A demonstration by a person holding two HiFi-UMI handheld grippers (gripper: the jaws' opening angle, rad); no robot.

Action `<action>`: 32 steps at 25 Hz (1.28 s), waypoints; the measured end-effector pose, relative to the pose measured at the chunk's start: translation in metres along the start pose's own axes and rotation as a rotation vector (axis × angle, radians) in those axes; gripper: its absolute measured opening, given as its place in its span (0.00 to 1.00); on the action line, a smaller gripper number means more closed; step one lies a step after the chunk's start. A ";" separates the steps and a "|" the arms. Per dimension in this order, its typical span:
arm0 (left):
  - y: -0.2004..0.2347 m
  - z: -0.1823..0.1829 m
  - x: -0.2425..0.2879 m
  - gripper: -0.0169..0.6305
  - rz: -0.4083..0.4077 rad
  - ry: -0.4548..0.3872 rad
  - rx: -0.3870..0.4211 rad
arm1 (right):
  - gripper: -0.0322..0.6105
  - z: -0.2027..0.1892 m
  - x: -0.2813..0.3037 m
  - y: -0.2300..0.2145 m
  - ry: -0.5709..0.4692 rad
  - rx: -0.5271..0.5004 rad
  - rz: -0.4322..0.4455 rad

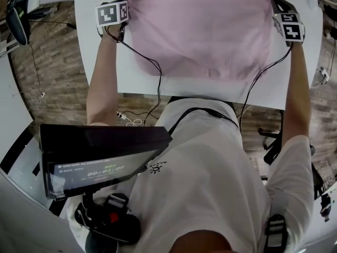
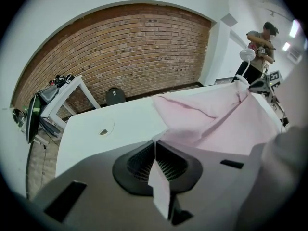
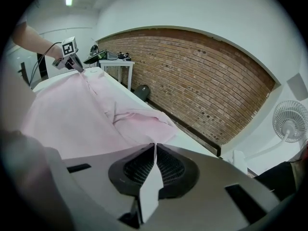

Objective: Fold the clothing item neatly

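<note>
Upper left of the head view: the left gripper (image 1: 119, 24) is pinching one side edge of the thin, pale pink cloth garment (image 1: 202, 33), its jaws pressed together on a sliver of fabric that is poking back through them.

Centre: the garment is lying spread across the smooth white rectangular tabletop (image 1: 97, 62), soft and lightly creased, with one layer doubled over.

Upper right: the right gripper (image 1: 286, 26) is clamping the opposite edge likewise.

Judgement: the matched side grips are likely stretching the cloth flat, so the fold is landing square.
</note>
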State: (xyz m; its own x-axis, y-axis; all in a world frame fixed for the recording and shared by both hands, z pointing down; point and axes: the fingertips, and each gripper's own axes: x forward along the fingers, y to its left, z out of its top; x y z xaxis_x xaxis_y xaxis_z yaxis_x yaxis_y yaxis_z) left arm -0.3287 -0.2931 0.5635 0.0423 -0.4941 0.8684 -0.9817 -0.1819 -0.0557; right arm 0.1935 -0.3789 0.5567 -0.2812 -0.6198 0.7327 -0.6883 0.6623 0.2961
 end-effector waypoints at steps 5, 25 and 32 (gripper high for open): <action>0.007 -0.008 0.020 0.05 -0.004 0.034 -0.021 | 0.08 -0.008 0.021 0.001 0.032 0.004 0.011; 0.025 0.007 0.017 0.38 0.093 -0.094 0.025 | 0.21 -0.003 0.015 -0.009 0.000 0.043 -0.028; 0.030 0.011 -0.032 0.38 0.146 -0.224 0.061 | 0.21 0.002 -0.043 0.000 -0.064 0.067 -0.080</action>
State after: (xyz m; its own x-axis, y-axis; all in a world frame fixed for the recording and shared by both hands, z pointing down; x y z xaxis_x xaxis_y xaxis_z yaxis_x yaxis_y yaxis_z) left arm -0.3572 -0.2922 0.5280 -0.0523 -0.6932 0.7189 -0.9678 -0.1422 -0.2075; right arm 0.2046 -0.3534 0.5240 -0.2643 -0.6965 0.6671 -0.7529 0.5813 0.3086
